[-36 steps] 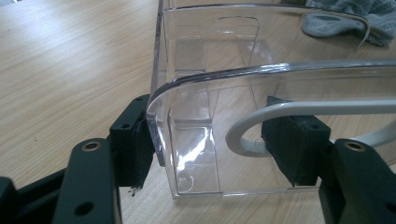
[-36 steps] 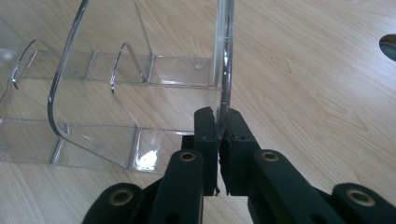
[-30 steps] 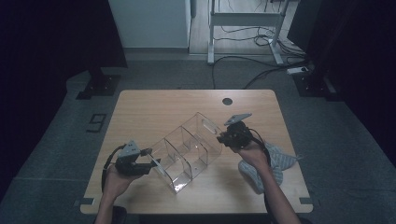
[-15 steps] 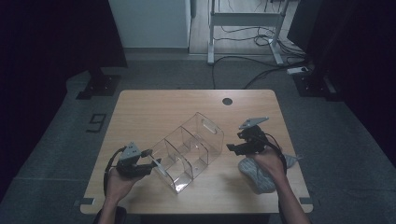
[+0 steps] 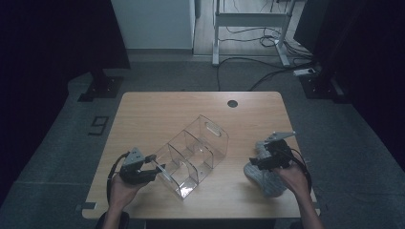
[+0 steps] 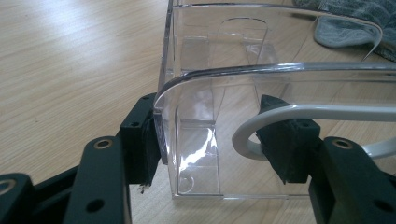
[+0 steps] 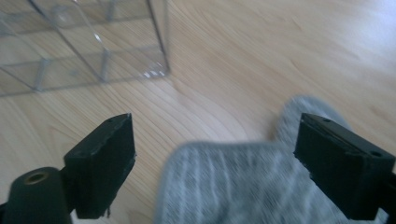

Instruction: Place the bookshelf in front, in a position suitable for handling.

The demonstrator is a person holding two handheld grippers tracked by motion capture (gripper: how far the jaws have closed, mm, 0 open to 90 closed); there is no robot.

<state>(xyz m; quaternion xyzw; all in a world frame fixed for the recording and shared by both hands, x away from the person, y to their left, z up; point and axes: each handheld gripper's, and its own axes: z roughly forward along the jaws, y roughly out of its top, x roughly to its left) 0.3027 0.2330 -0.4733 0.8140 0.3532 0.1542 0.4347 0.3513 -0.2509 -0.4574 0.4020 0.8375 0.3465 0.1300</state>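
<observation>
My left tool is clenched on the end wall of the clear plastic divided organiser, which lies mid-tabletop. My right tool hangs released just over the grey knitted sock, right of the organiser.

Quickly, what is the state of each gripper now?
Left gripper: shut on the end wall of the clear organizer.
Right gripper: open, holding nothing, fingers on both sides of the grey cloth.
</observation>
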